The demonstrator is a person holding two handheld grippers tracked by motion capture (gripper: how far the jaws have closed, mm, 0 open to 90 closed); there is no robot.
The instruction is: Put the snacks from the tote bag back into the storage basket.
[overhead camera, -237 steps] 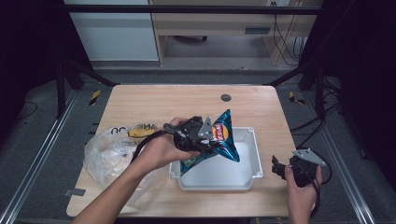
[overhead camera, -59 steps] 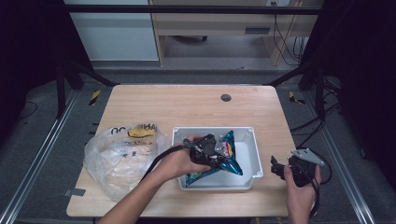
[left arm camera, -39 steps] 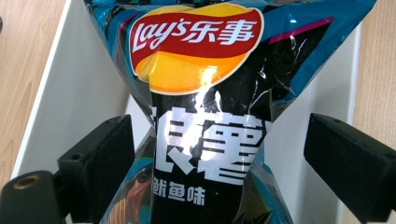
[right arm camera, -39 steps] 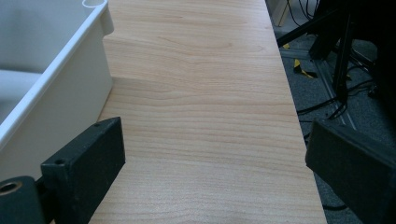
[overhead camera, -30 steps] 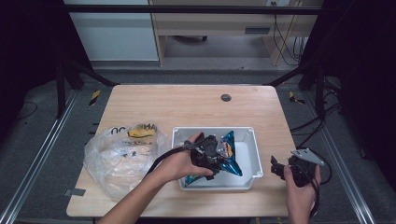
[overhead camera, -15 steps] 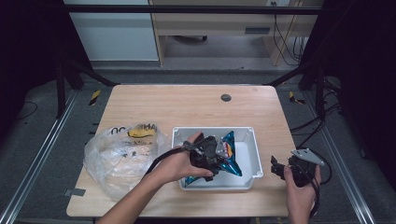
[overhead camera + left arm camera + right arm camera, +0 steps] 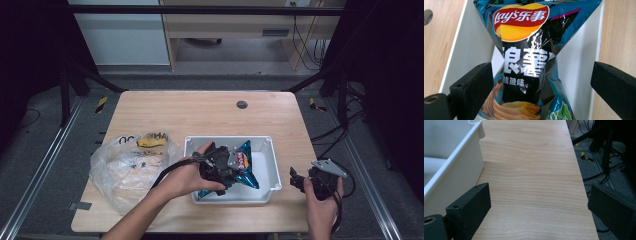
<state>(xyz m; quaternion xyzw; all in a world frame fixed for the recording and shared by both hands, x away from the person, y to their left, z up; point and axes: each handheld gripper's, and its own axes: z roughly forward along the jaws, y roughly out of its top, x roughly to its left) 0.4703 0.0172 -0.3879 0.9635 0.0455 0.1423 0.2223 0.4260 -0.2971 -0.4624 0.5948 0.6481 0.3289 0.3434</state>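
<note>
Lying in the white tray point(image 7: 270, 170) at lower centre of the high view, a blue chip bag point(image 7: 244, 167) stretches diagonally across the tray floor, its far end toward the tray's upper right. The left gripper point(image 7: 220, 167) sits over the bag's middle, held by the left hand point(image 7: 187, 175), whose forearm rises from the bottom edge. In the left gripper view the bag point(image 7: 529, 62) runs up the centre of the frame between the two black jaws; both jaws stand wide apart, clear of the foil on either side, so the tongs are spread and pinch nothing. White tray wall point(image 7: 464, 42) shows on both sides of the bag.

Left of the tray, a crumpled clear plastic bag point(image 7: 130, 167) with something yellow inside lies on the wooden table point(image 7: 200, 115). A small dark round disc point(image 7: 242, 104) sits toward the upper middle of the tabletop, well apart from the tray.

At lower right of the high view, the right gripper point(image 7: 295, 179) is held by the right hand point(image 7: 320, 200) just beside the tray's right wall. In the right gripper view its jaws are spread wide over bare wood, with the tray's outer wall point(image 7: 456, 175) at the left of the frame.
</note>
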